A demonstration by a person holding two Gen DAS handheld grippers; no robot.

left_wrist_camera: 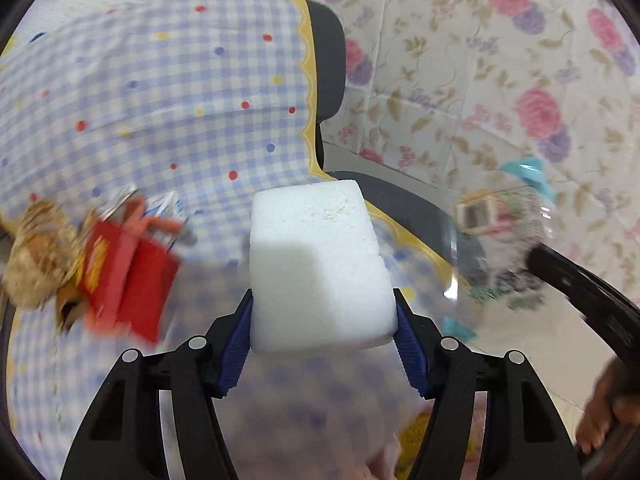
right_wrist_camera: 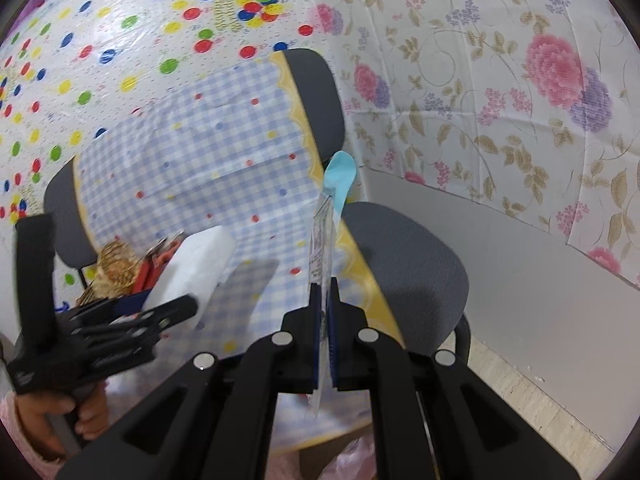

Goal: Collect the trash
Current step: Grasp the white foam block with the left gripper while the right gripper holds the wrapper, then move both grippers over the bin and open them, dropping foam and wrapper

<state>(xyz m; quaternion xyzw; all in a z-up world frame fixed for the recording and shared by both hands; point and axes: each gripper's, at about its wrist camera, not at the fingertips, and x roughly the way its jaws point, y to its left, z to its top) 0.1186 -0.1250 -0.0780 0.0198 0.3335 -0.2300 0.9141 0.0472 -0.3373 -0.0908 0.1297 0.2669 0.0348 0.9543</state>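
My left gripper (left_wrist_camera: 323,312) is shut on a white foam block (left_wrist_camera: 320,264) and holds it above the checked cloth on the chair seat; the block also shows in the right wrist view (right_wrist_camera: 192,268), with the left gripper (right_wrist_camera: 168,312) below it. My right gripper (right_wrist_camera: 325,292) is shut on a clear plastic package with a light-blue top (right_wrist_camera: 338,176), held edge-on and upright; it appears blurred in the left wrist view (left_wrist_camera: 508,232). A red carton (left_wrist_camera: 128,276), a brown crumpled wad (left_wrist_camera: 38,248) and a silvery wrapper (left_wrist_camera: 168,208) lie on the cloth at left.
A grey office chair (right_wrist_camera: 404,264) is draped with a blue-checked dotted cloth (left_wrist_camera: 180,92). Floral sheeting (right_wrist_camera: 500,80) covers the wall at right, dotted sheeting (right_wrist_camera: 120,32) at back left. A pale plastic bag (right_wrist_camera: 352,460) shows below the seat.
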